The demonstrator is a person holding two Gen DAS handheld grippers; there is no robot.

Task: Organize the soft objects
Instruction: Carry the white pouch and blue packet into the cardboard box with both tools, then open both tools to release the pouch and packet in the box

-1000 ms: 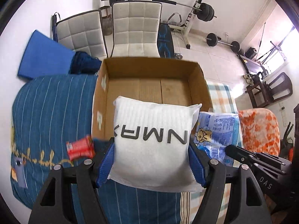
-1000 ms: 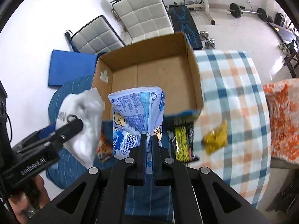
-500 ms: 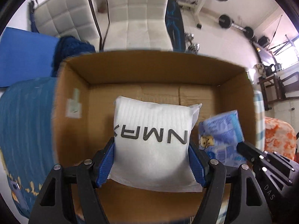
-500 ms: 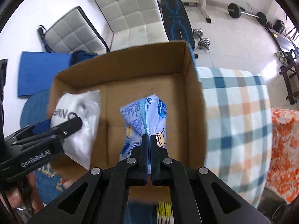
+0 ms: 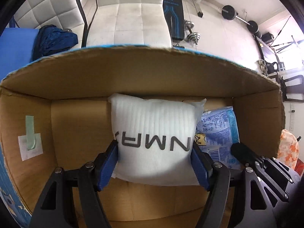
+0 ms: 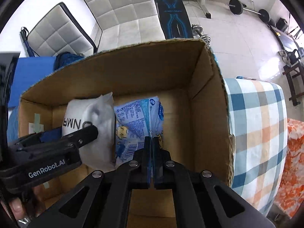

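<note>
— Gripped where, the white pack (image 5: 153, 133)?
— It is clamped between the blue pads (image 5: 106, 166) of the left gripper (image 5: 153, 163), inside the cardboard box (image 5: 133, 72).
— And the blue packet (image 6: 136, 125)?
— It is pinched by the right gripper (image 6: 151, 144), jaws nearly together, touching the white pack's right side within the box. A checked cloth (image 6: 260, 125) is seen beside the box.

"GenRobot.AI" on left hand-held gripper (image 6: 91, 131); "NMA" on white pack (image 5: 154, 133).

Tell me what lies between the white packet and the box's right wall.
The blue printed packet, pinched by the right gripper, sits beside the white packet; past it, bare cardboard floor up to the box wall, per the right wrist view.
</note>
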